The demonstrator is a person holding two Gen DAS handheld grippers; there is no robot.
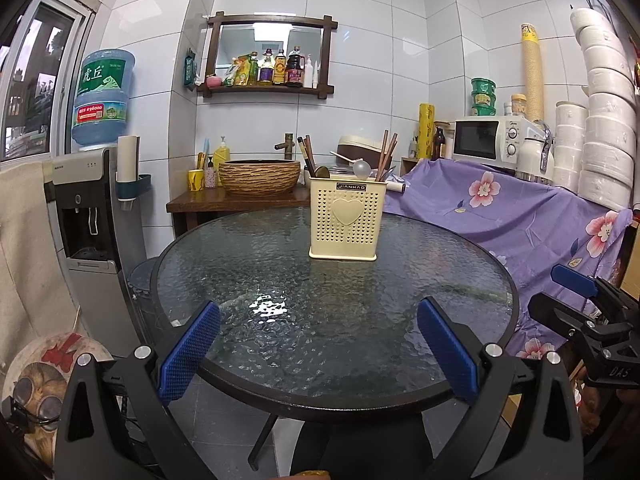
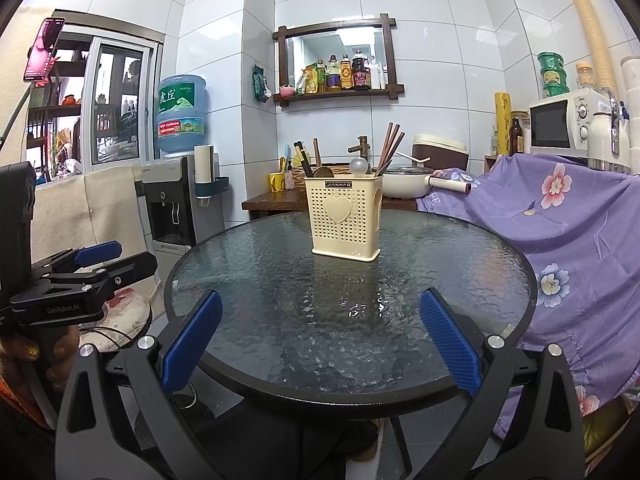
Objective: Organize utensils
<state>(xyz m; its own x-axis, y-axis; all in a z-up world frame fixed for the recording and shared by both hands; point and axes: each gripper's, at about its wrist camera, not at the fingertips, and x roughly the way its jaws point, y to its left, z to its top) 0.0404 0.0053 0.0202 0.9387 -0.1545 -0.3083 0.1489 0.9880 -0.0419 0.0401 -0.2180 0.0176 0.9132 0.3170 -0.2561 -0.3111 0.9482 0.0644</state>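
A cream perforated utensil holder (image 1: pixel 346 220) (image 2: pixel 343 222) with a heart on its front stands upright on the far half of the round glass table (image 1: pixel 280 344) (image 2: pixel 280 280). Brown chopsticks (image 1: pixel 387 155) (image 2: pixel 390 148), dark utensils (image 1: pixel 306 156) and a pale spoon (image 1: pixel 361 168) (image 2: pixel 359 166) stick out of its top. My left gripper (image 1: pixel 318 340) hangs open over the table's near edge, nothing between its blue pads. My right gripper (image 2: pixel 320 332) is open too, likewise held back from the holder. Each gripper shows at the other view's side.
A water dispenser (image 1: pixel 92 216) with a blue bottle stands left of the table. Purple floral cloth (image 1: pixel 520 216) covers furniture at the right, with a microwave (image 1: pixel 484 140) and stacked white bowls above. Behind the table sits a basin (image 1: pixel 259 176) on a wooden counter.
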